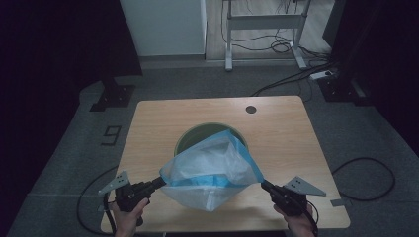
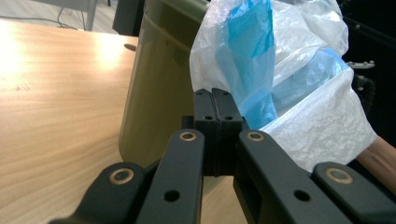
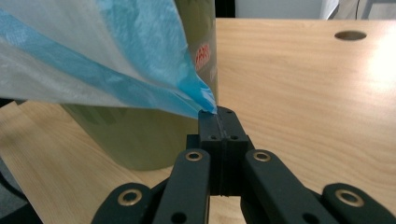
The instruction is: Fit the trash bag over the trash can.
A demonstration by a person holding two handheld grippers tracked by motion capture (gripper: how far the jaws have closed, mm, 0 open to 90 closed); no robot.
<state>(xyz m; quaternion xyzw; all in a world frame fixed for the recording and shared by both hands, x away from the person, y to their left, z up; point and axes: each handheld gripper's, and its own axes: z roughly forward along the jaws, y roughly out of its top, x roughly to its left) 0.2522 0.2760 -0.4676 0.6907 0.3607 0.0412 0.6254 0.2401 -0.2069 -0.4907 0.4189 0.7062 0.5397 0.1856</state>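
A white plastic bag [image 1: 210, 168] with a blue band hangs stretched above the near side of an olive-green bin [image 1: 193, 134] on the wooden table [image 1: 281, 133]. My left gripper [image 1: 161, 181] is shut on the bag's left corner. My right gripper [image 1: 263, 184] is shut on its right corner. In the left gripper view the closed jaws pinch the bag [image 2: 299, 93] in front of the bin's wall [image 2: 159, 93]. From the right gripper view, the bag's blue edge [image 3: 140, 70] ends between the closed jaws, beside the bin [image 3: 135, 135].
A round cable hole [image 1: 251, 109] sits near the table's far edge. Cables [image 1: 363, 177] lie on the floor to the right and left. A desk frame [image 1: 264, 29] and a white cabinet [image 1: 163, 24] stand beyond the table.
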